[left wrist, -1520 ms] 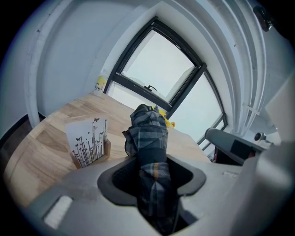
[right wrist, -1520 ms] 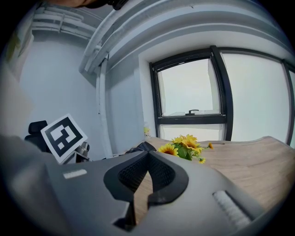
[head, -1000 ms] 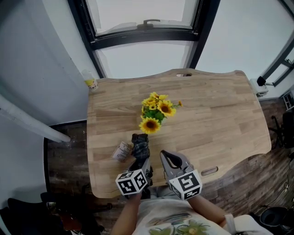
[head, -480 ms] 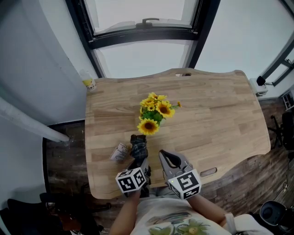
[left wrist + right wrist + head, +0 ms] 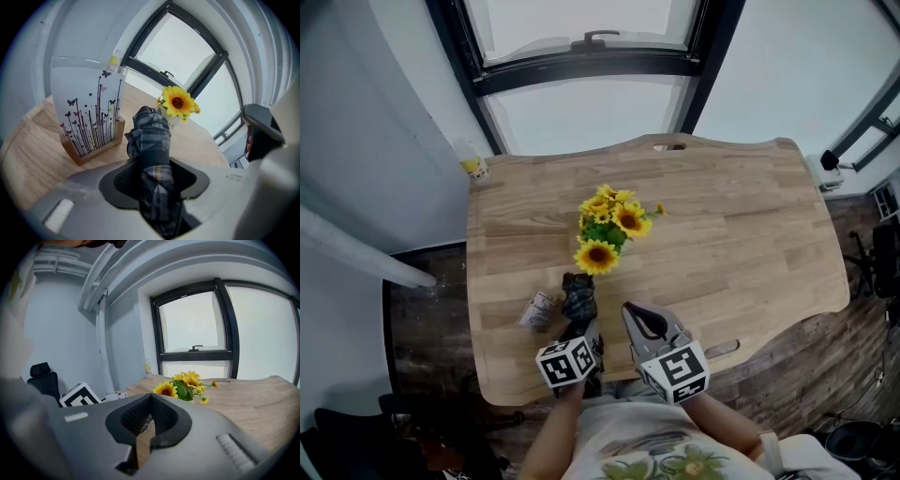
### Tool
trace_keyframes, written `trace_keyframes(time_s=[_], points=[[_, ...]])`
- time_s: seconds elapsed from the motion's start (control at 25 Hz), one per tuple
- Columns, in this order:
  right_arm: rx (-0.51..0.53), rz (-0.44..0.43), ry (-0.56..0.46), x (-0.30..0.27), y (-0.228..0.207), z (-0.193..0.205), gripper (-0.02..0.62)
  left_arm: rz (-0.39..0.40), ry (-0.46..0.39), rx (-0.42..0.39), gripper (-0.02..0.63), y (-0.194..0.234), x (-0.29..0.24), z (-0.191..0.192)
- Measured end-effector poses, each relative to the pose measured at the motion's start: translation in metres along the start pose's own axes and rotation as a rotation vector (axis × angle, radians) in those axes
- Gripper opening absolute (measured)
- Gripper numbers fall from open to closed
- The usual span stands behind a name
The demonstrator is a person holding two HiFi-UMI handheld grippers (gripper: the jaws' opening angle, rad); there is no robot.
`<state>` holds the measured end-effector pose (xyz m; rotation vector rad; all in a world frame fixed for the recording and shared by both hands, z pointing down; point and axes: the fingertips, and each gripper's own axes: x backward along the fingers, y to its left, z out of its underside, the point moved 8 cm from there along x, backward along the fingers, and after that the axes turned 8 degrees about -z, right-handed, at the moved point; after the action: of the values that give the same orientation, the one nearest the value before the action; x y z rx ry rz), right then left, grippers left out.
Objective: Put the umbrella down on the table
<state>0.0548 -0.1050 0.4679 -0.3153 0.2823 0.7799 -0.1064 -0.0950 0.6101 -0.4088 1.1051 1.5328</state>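
Observation:
A folded dark plaid umbrella (image 5: 578, 300) is clamped in my left gripper (image 5: 584, 330), over the near left part of the wooden table (image 5: 750, 234). In the left gripper view the umbrella (image 5: 150, 136) runs out between the jaws of the left gripper (image 5: 154, 180), and its far end points down at the tabletop. Whether it touches the wood I cannot tell. My right gripper (image 5: 639, 323) hovers just to the right of it, over the table's near edge. In its own view the right gripper (image 5: 150, 420) has its jaws together with nothing between them.
A bunch of yellow sunflowers (image 5: 609, 230) stands mid-table, just beyond the umbrella. A clear card stand with butterfly print (image 5: 89, 122) sits to the umbrella's left. A small yellow-capped bottle (image 5: 472, 167) is at the far left corner. A window is behind the table.
My left gripper has sunk a little toward the table with the umbrella still in it. The right gripper has stayed where it was.

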Motion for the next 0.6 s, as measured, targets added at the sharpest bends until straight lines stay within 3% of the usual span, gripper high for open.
trace_keyframes(time_s=[0.6], points=[[-0.003,-0.005,0.023,0.0,0.001,0.004,0.0,-0.036,0.009,0.024,0.192,0.008,-0.013,0.006]])
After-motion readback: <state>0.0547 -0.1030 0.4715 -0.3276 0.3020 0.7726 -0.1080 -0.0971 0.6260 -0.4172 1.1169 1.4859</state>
